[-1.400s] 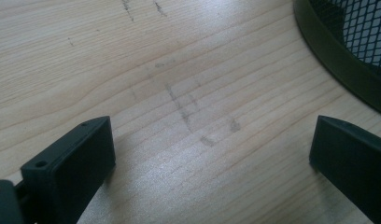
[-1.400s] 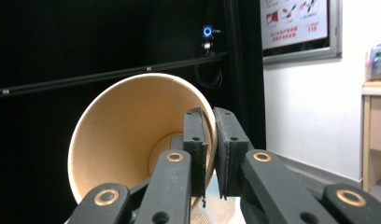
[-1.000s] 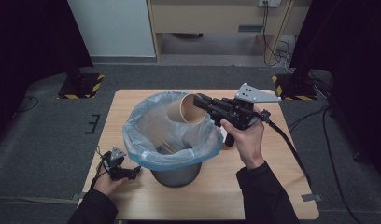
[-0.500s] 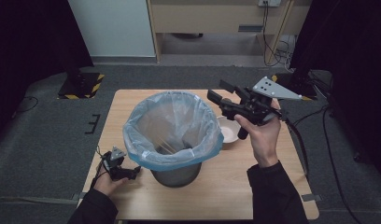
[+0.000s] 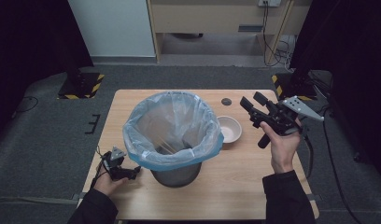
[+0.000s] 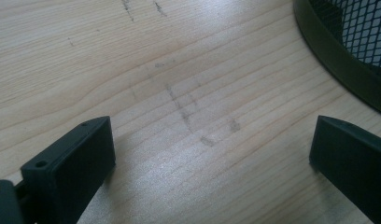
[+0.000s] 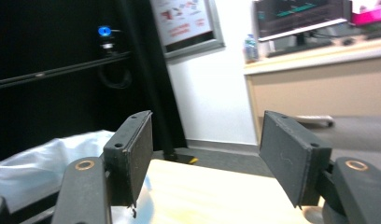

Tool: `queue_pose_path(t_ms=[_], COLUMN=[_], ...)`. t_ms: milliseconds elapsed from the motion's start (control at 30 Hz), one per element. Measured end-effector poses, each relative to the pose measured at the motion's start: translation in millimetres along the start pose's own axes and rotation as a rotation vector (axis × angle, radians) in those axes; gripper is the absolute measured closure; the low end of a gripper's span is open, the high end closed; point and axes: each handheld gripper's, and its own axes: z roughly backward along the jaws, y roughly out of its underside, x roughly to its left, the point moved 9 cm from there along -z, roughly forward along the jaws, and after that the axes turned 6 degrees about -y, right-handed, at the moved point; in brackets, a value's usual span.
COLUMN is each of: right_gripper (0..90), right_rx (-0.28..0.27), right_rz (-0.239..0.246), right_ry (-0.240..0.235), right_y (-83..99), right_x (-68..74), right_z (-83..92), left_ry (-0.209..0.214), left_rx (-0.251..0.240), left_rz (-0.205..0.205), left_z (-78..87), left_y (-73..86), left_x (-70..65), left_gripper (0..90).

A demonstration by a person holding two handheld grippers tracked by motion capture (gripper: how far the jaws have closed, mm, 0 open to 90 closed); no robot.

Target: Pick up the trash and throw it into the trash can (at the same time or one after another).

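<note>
Bin (image 5: pixel 174 140) beside bowl (image 5: pixel 228 128); right tongs (image 5: pixel 252 105) apparently empty, just opened.

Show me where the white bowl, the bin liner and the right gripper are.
white bowl (image 5: pixel 228 128), high view, inner floor of the bowl.
bin liner (image 5: pixel 205 112), high view, right side of the blue plastic rim.
right gripper (image 5: pixel 253 105), high view, midway between its open fingertips.

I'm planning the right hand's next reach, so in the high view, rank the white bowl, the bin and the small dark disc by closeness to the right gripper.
1. Dark disc and white bowl, both to the left of the right gripper: too close to call.
2. Bin, farther left at the table's middle.
</note>
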Motion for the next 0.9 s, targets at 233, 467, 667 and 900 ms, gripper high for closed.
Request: queue_pose_path(t_ms=[233, 467, 667, 900], right_gripper=[34.6, 36.7, 40.9, 44.7], right_rx=[0.075, 0.207, 0.315, 0.426], right_rz=[-0.006, -0.017, -0.027, -0.009], right_ry=[0.098, 0.19, 0.24, 0.254], right_y=[29.0, 75.9, 116.0, 153.2], right_x=[-37.4, -74.1, -97.5, -108.4], right_z=[3.8, 0.5, -2.7, -14.4], left_ry=[0.0, 0.0, 0.001, 0.003], left_rx=[0.0, 0.0, 0.0, 0.0], left_rz=[0.0, 0.0, 0.0, -0.001], left_z=[0.0, 0.0, -0.1, -0.1], left_y=[0.0, 0.0, -0.1, -0.1], left_x=[0.0, 0.0, -0.1, -0.1], left_gripper=[0.0, 0.0, 0.0, 0.0])
